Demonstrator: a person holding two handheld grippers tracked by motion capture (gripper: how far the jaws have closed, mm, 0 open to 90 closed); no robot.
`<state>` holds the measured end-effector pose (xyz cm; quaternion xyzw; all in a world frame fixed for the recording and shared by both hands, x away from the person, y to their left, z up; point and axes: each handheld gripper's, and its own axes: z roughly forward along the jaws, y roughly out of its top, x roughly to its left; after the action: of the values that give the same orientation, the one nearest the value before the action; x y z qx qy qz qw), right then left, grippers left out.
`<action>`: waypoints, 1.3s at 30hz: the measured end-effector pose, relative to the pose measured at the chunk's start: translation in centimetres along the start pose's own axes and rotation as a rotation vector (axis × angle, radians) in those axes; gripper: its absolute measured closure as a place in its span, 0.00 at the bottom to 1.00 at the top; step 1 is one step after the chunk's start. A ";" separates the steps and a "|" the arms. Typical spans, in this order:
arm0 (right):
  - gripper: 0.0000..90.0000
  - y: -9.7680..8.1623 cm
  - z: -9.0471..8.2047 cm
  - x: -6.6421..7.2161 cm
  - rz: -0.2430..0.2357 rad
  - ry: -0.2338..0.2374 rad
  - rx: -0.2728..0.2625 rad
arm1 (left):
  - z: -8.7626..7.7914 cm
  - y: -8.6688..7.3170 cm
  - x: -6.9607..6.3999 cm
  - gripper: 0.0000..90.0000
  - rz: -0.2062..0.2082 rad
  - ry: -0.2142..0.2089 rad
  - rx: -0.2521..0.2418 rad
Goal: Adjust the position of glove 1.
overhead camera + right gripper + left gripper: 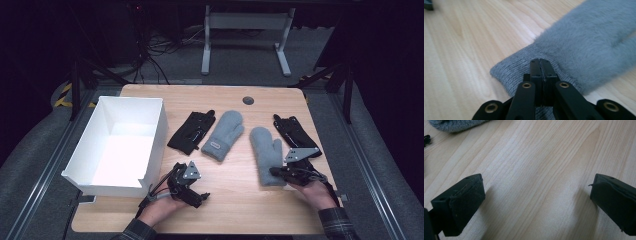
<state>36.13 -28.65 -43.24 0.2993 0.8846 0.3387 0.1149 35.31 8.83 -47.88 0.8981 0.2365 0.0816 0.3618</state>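
Wooden bench, dark room behind, floor detail mostly lost in shadow. Left to right we see: white box; left gripper with jaws spread wide over bare wood, nothing between them; black glove; grey mitten; second grey mitten. Right gripper has its jaws pressed together, pinching that mitten's ribbed cuff. Another black glove is partly hidden behind the right gripper.
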 end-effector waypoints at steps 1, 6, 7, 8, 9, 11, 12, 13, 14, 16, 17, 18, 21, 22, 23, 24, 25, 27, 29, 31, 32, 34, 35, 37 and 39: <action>1.00 0.0 0.0 0.3 -0.009 0.004 0.001 | 0.0 0.0 0.0 0.00 0.002 0.001 0.001; 1.00 0.4 -0.4 0.9 -0.033 0.016 -0.035 | 0.0 0.0 0.0 0.00 0.000 0.002 0.000; 1.00 0.5 -0.6 0.7 -0.033 0.009 -0.047 | 0.0 0.0 0.0 0.00 0.000 0.002 0.001; 1.00 0.7 -0.8 0.4 -0.032 -0.001 -0.056 | 0.0 0.0 0.0 0.00 0.000 0.002 0.001; 1.00 0.8 -0.8 -0.1 -0.028 -0.008 -0.061 | 0.0 0.0 0.0 0.00 0.000 0.002 0.001; 1.00 1.0 -0.8 -1.1 -0.015 -0.027 -0.061 | 0.0 0.0 0.0 0.00 0.000 0.002 0.001; 1.00 1.0 -0.8 -1.7 -0.005 -0.037 -0.060 | 0.0 0.0 0.0 0.00 0.000 0.002 0.001; 1.00 1.0 -0.7 -2.4 0.003 -0.049 -0.063 | 0.0 0.0 0.0 0.00 0.000 0.002 0.001; 1.00 1.0 -0.7 -3.0 0.011 -0.058 -0.064 | 0.0 0.0 0.0 0.00 0.000 0.002 0.001; 1.00 0.8 -0.6 -4.1 0.034 -0.074 -0.069 | 0.0 0.0 0.0 0.00 0.000 0.002 0.001; 1.00 0.8 -0.5 -4.6 0.042 -0.076 -0.074 | 0.0 0.0 0.0 0.00 0.000 0.003 0.001; 1.00 0.8 -0.4 -4.9 0.049 -0.080 -0.075 | 0.0 0.0 0.0 0.00 0.000 0.004 0.001; 1.00 0.9 0.2 -5.9 0.056 -0.088 -0.071 | 0.0 0.0 0.0 0.00 0.000 0.004 0.001; 1.00 0.9 0.5 -6.2 0.056 -0.082 -0.068 | 0.0 0.0 0.0 0.00 0.000 0.004 0.001; 1.00 0.9 0.8 -6.3 0.057 -0.080 -0.059 | 0.0 0.0 0.0 0.00 0.000 0.004 0.001; 1.00 0.9 1.1 -6.4 0.058 -0.081 -0.049 | 0.0 0.0 0.0 0.00 0.000 0.004 0.001; 1.00 0.9 1.5 -6.4 0.054 -0.079 -0.032 | 0.0 0.0 0.0 0.00 0.000 0.004 0.001; 1.00 0.9 1.9 -6.4 0.048 -0.080 -0.015 | 0.0 0.0 0.0 0.00 0.000 0.004 0.001; 1.00 0.9 2.5 -6.2 0.047 -0.078 -0.004 | 0.0 0.0 0.0 0.00 0.001 0.004 0.002; 1.00 1.0 2.6 -5.9 0.035 -0.080 0.005 | 0.0 0.0 0.0 0.00 0.000 0.004 0.001; 1.00 1.1 2.6 -5.7 0.031 -0.076 0.008 | 0.0 0.0 0.0 0.00 0.001 0.004 0.003; 1.00 1.2 2.5 -5.2 0.027 -0.076 0.017 | 0.0 0.0 0.0 0.00 0.000 0.005 0.002; 1.00 1.2 2.4 -4.9 0.025 -0.073 0.022 | 0.0 0.0 0.0 0.00 0.000 0.005 0.002; 1.00 1.1 2.3 -4.4 0.026 -0.069 0.024 | 0.0 0.0 0.0 0.00 0.000 0.005 0.004; 1.00 1.0 2.0 -3.9 0.023 -0.062 0.027 | 0.0 0.0 0.0 0.00 0.000 0.005 0.004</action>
<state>40.47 -29.36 -44.09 0.3212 0.8816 0.3187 0.1346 35.29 8.80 -47.84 0.8985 0.2377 0.0836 0.3594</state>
